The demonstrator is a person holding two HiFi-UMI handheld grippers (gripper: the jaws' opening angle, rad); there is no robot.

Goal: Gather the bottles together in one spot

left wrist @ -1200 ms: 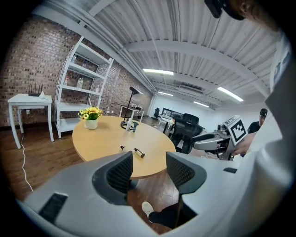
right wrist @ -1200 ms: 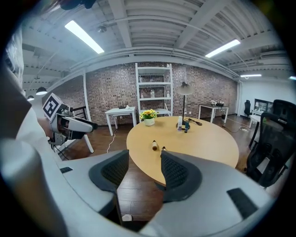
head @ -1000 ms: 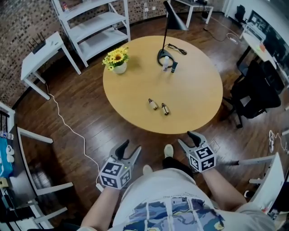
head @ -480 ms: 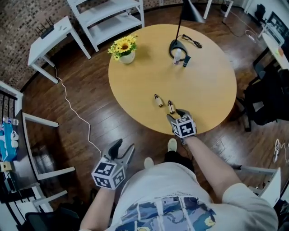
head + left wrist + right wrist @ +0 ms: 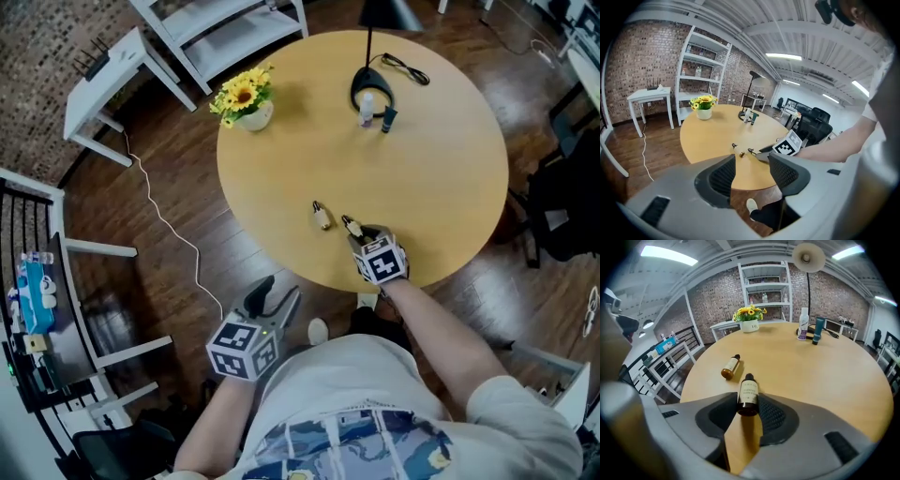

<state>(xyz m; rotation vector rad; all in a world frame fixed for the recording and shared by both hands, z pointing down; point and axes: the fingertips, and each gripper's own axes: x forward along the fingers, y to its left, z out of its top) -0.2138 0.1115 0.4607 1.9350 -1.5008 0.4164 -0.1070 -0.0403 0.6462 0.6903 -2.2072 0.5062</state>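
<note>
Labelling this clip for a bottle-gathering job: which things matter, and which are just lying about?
Job: near amber bottle, gripped by the right tongs, which have just been closing; second amber bottle; white bottle; teal bottle.
Lying about: flower pot, lamp, white shelves.

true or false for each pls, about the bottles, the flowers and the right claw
1. The right claw has an amber bottle between its jaws. True; the jaws have just been closing and now press on it.
2. The other amber bottle stands upright. False; it lies on its side on the table.
3. The flowers are red. False; they are yellow.
4. A white bottle and a teal bottle stand beside the lamp. True.
</note>
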